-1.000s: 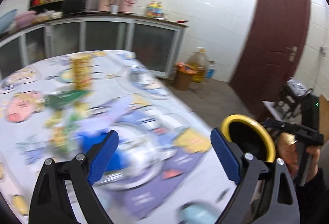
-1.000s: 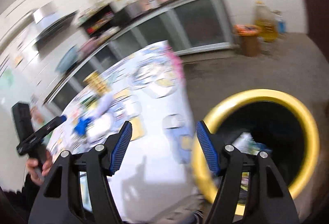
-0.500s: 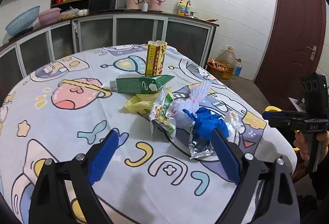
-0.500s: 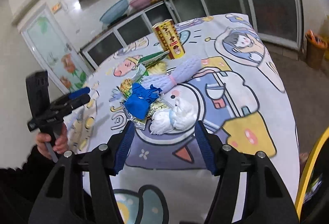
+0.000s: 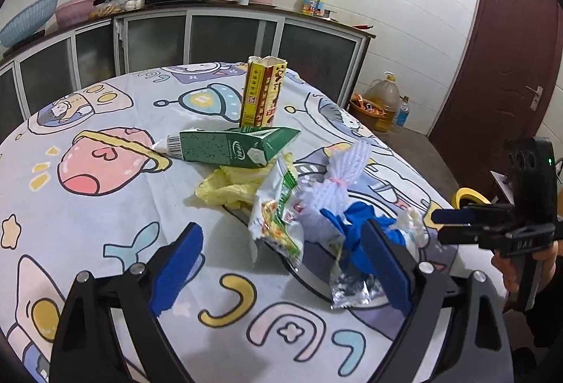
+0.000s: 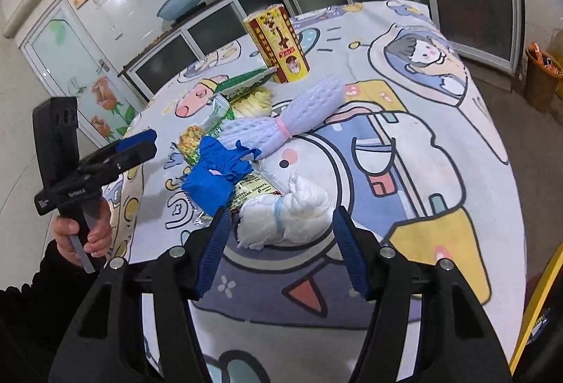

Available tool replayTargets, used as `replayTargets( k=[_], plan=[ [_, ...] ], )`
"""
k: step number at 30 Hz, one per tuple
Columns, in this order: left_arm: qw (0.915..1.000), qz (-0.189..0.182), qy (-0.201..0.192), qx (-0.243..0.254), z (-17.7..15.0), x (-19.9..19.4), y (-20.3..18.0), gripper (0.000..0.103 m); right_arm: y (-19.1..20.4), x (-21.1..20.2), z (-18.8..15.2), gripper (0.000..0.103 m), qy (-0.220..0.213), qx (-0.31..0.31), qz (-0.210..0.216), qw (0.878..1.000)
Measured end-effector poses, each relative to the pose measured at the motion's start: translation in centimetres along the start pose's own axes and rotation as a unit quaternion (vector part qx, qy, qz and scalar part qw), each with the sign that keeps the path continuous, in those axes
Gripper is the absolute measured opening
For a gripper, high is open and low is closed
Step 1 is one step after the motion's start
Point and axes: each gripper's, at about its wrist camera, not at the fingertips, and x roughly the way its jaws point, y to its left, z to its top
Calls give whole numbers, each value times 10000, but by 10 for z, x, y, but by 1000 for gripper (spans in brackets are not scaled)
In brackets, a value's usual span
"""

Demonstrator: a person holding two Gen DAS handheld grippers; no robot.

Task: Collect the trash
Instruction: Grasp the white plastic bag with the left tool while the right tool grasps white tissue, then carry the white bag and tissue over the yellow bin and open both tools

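Observation:
A heap of trash lies on the cartoon tablecloth (image 5: 88, 224): an upright yellow carton (image 5: 263, 91), a green carton (image 5: 228, 149) on its side, a yellow wrapper (image 5: 228, 186), a snack bag (image 5: 278, 221), white foam netting (image 5: 337, 182), a blue crumpled glove (image 6: 214, 175) and a white tissue wad (image 6: 285, 217). My left gripper (image 5: 281, 270) is open and empty, just short of the snack bag. My right gripper (image 6: 281, 253) is open and empty, its jaws either side of the tissue wad. The yellow rim of a bin (image 5: 468, 196) shows beyond the table edge.
The round table's edge (image 6: 506, 172) drops to a grey floor. A kitchen counter with glass-door cabinets (image 5: 211, 34) runs along the back wall. A brown bin (image 5: 366, 112) and an oil jug (image 5: 385, 101) stand by the red door (image 5: 499, 59).
Both grippers have swung from the yellow bin back over the table and closed in on the trash heap. Both stay open and empty.

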Motion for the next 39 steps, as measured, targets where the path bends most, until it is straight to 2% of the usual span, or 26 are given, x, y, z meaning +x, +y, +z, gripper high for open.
replayTargets(
  k=[9, 12, 15, 18, 19, 20, 21, 25, 27, 39],
  plan=[
    [9987, -182, 341, -331, 12, 39, 4, 87, -3, 23, 7, 56, 172, 2, -91, 9998],
    [9984, -188, 372, -386, 12, 47, 4, 79, -7, 30, 8, 54, 273, 68, -89, 9996],
    [9979, -237, 410, -436, 12, 52, 4, 64, -7, 35, 9, 53, 315, 70, -77, 9994],
    [9979, -188, 502, -356, 10, 59, 1, 44, -7, 37, 11, 50, 345, 59, -106, 9993],
    [9978, -142, 544, -338, 8, 62, 0, 32, -7, 36, 11, 42, 339, 60, -142, 9993],
    [9977, -142, 563, -355, 8, 63, 2, 15, -7, 35, 11, 32, 321, 53, -203, 9993],
    [9971, -210, 597, -412, 7, 64, 4, 11, -8, 34, 12, 31, 318, 93, -156, 9993],
    [9975, -189, 465, -504, 8, 55, 9, 9, -7, 25, 11, 24, 234, 94, -144, 9996],
    [9974, -211, 382, -573, 10, 46, 12, 9, -6, 19, 9, 14, 202, 113, -117, 9997],
    [9974, -96, 29, -719, -3, -13, 21, 9, 4, -23, 4, 14, -157, 73, -81, 9998]
  ],
)
